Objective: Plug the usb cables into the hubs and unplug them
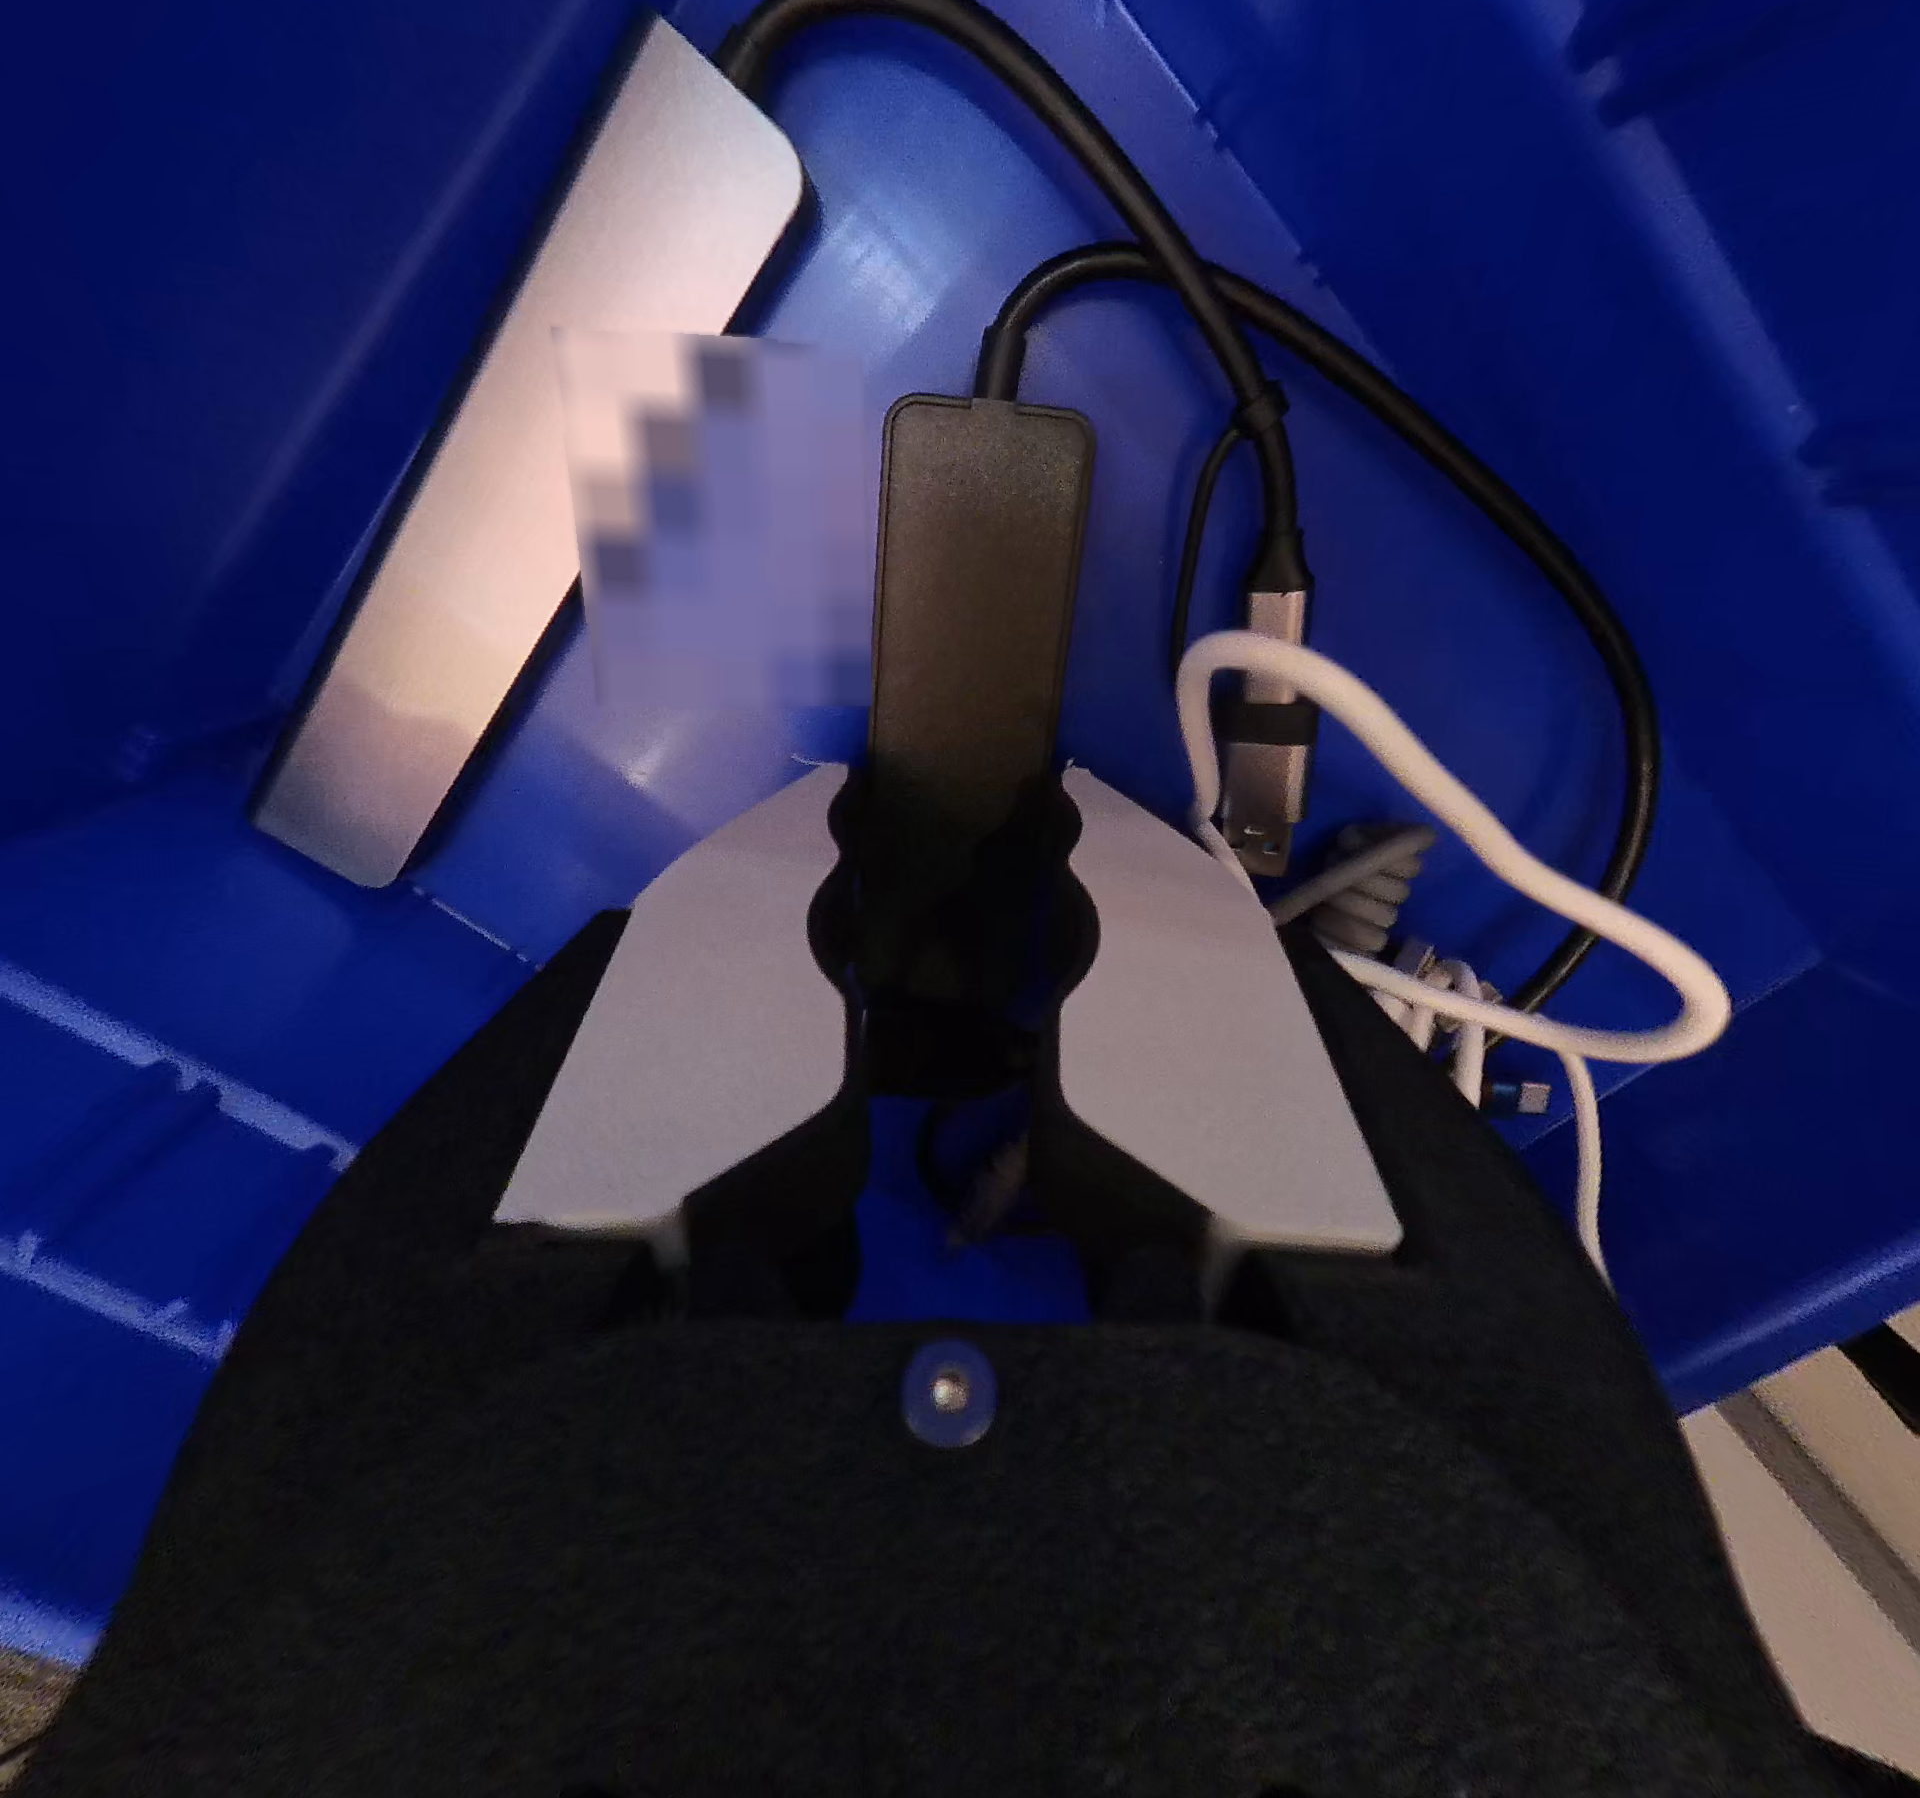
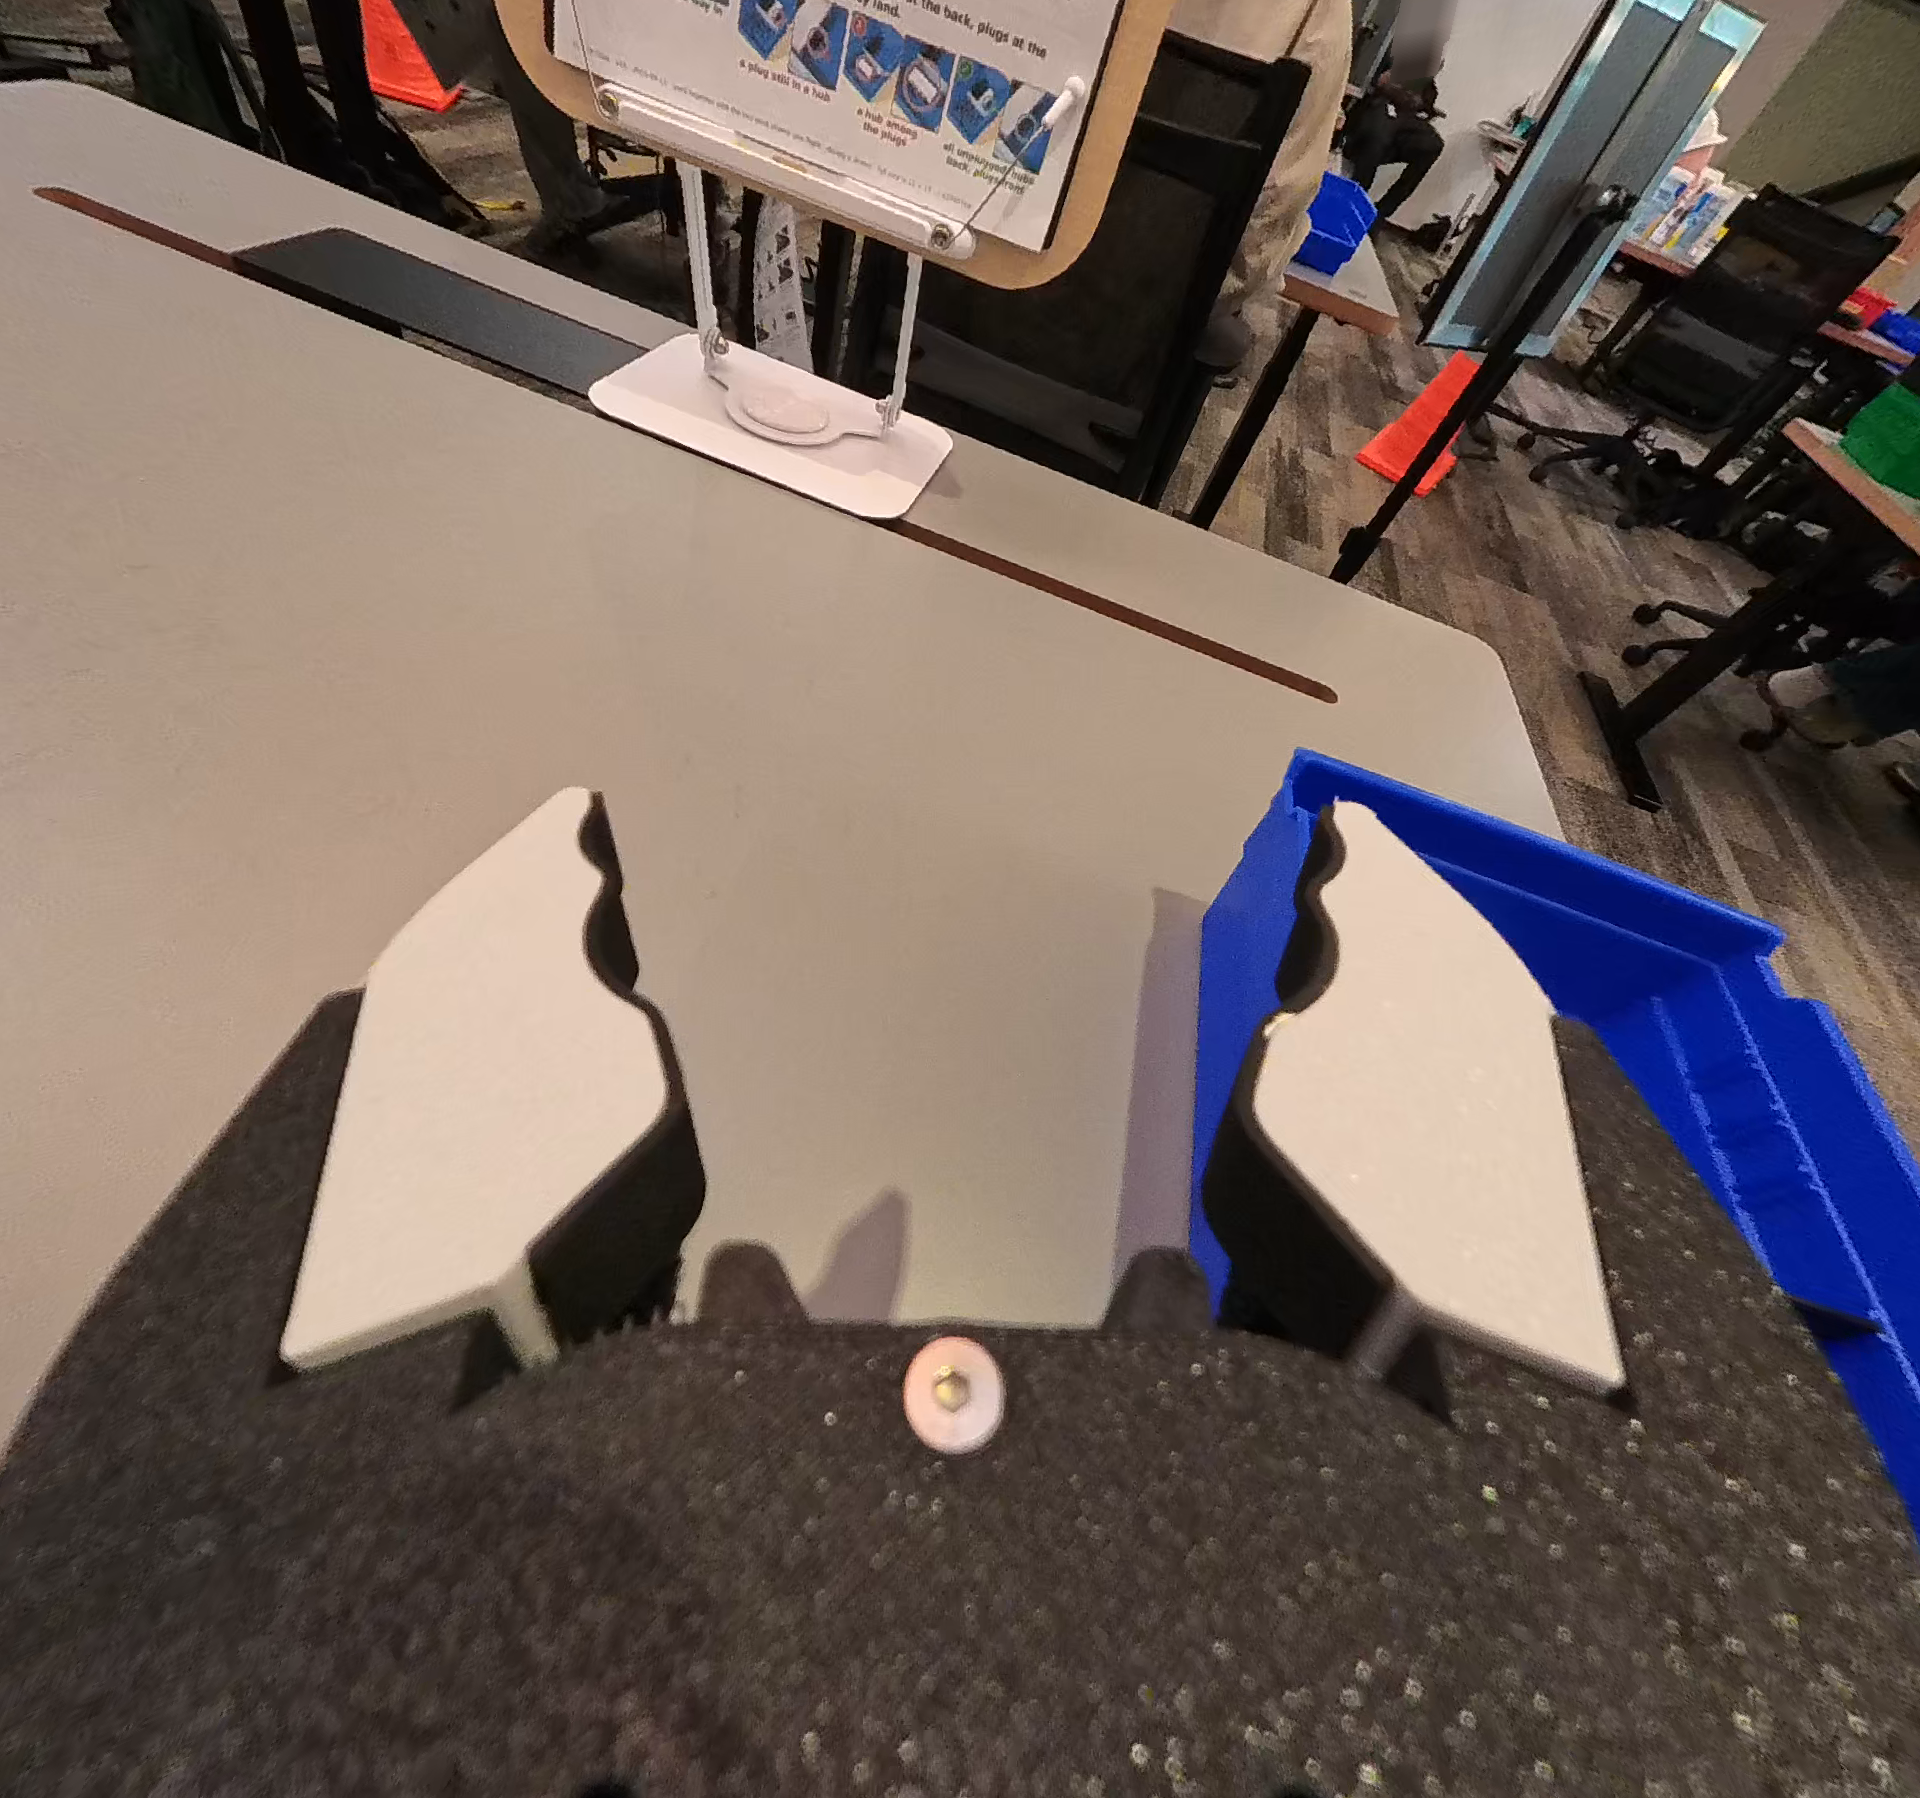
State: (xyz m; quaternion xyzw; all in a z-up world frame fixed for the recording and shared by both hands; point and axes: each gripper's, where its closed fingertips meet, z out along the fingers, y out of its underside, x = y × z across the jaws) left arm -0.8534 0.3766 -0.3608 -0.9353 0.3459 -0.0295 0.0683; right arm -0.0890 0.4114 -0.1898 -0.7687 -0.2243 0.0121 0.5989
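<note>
In the left wrist view my left gripper [image 1: 954, 792] is inside a blue bin [image 1: 312, 190] and is shut on the near end of a black USB hub [image 1: 977, 564], which points away from me. Its black cable [image 1: 1288, 366] loops to a silver plug [image 1: 1273, 751] lying to the right. A silver hub [image 1: 499, 543] lies flat to the left, partly under a blurred patch. A white cable [image 1: 1455, 834] loops at the right. In the right wrist view my right gripper [image 2: 961, 813] is open and empty above the grey table [image 2: 416, 657], beside the corner of a blue bin [image 2: 1558, 917].
A stand with an instruction sheet [image 2: 821, 86] sits at the table's far edge on a white base [image 2: 774, 429]. More coiled white cables [image 1: 1382, 886] lie at the bin's right wall. Chairs, desks and orange cones stand on the floor beyond.
</note>
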